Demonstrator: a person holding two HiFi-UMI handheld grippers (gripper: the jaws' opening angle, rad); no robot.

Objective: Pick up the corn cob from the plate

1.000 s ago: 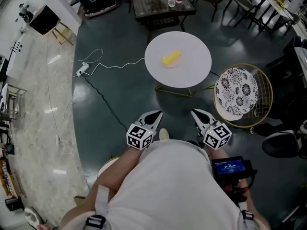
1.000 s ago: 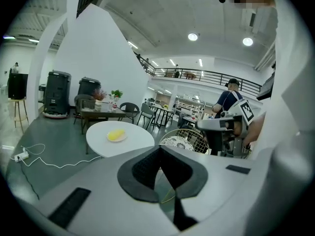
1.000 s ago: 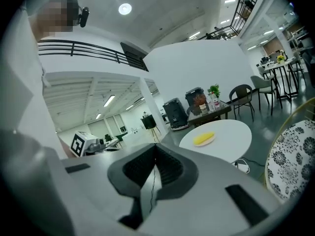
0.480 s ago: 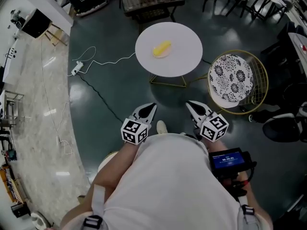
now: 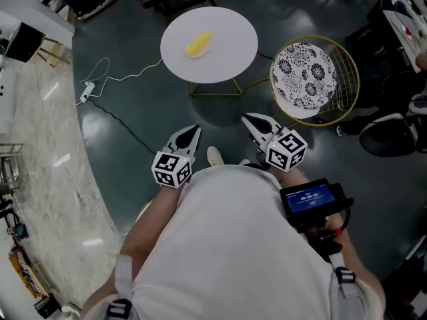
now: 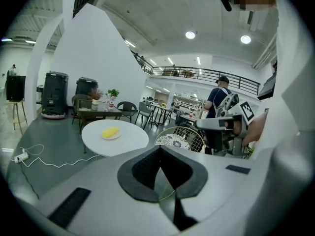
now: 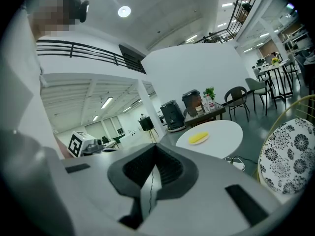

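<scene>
Left tool [image 5: 192, 131], right tool [image 5: 248, 119] closed, empty. Corn cob [image 5: 198, 44] well ahead: likely firm, light, rolls. Grip across mid-length.

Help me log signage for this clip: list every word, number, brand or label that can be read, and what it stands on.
Nothing here can be read as text.
Blue screen on the device at the person's right side: pale figures, too small to read.
Left marker cube and right marker cube: black-and-white square patterns only, no letters or numbers.
</scene>
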